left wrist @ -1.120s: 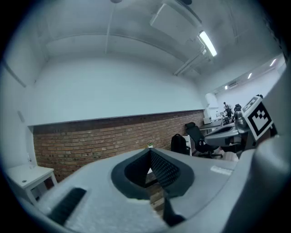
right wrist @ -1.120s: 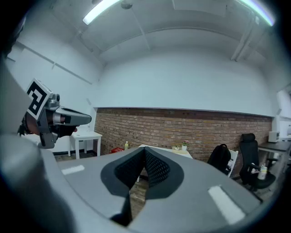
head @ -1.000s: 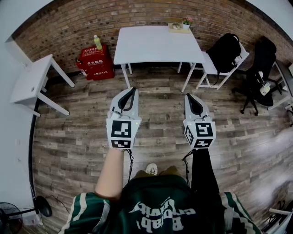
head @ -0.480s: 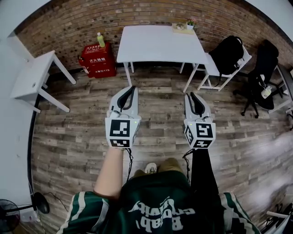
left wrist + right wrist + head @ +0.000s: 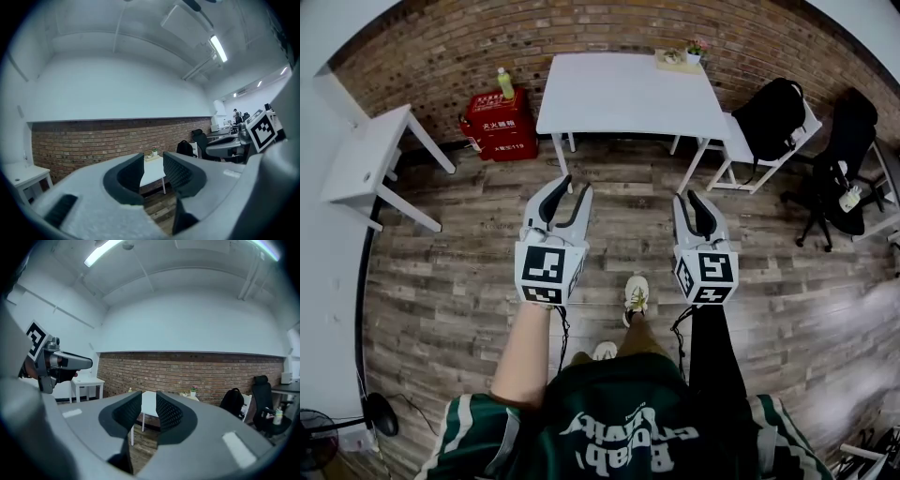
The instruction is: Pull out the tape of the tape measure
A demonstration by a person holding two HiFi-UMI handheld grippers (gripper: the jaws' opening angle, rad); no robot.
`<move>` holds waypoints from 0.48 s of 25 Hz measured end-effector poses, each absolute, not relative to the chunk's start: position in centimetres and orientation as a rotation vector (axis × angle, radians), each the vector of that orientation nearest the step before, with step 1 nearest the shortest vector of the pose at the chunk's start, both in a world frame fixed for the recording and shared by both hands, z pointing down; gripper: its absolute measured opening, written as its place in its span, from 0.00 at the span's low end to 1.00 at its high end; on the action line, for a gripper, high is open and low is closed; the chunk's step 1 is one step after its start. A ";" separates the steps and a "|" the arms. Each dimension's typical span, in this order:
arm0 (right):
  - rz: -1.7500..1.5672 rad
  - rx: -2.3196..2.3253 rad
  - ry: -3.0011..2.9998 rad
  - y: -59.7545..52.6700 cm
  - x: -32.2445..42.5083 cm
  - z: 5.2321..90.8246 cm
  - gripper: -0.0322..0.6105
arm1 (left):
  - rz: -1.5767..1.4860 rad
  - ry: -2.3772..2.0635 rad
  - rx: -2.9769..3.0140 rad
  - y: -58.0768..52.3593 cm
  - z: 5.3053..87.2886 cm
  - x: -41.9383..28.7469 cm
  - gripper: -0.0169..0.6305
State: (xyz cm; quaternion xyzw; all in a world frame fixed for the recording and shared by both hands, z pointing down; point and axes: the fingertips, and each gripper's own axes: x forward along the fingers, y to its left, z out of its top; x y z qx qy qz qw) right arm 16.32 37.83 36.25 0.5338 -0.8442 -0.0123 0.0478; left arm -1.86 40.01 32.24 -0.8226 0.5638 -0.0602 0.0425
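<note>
Above the brown wood-plank floor (image 5: 441, 281) our grey left gripper (image 5: 577, 186) and grey right gripper (image 5: 685, 197) have just been opening, jaws spread and empty; we see no tape measure, nothing begun

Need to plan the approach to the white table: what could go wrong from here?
1. No tape measure is visible; the white table shows only a potted plant and a tray at its far corner.
2. The left gripper and right gripper, jaws just opening with nothing between them, point level and might bump the table edge.

Rough brick wall (image 5: 431, 52), grey wood-plank floor (image 5: 469, 281), smooth matt white table (image 5: 619, 94)
</note>
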 end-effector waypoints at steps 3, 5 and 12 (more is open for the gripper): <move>-0.038 1.618 -2.598 34.7 16.6 36.0 0.23 | -0.186 1.738 -2.498 37.1 31.8 -1.6 0.22; -0.043 1.612 -2.611 32.2 16.8 35.9 0.23 | -0.182 1.748 -2.486 34.7 31.6 -1.4 0.22; -0.037 1.570 -2.649 22.6 18.3 35.6 0.24 | -0.178 1.790 -2.459 25.8 31.5 0.1 0.22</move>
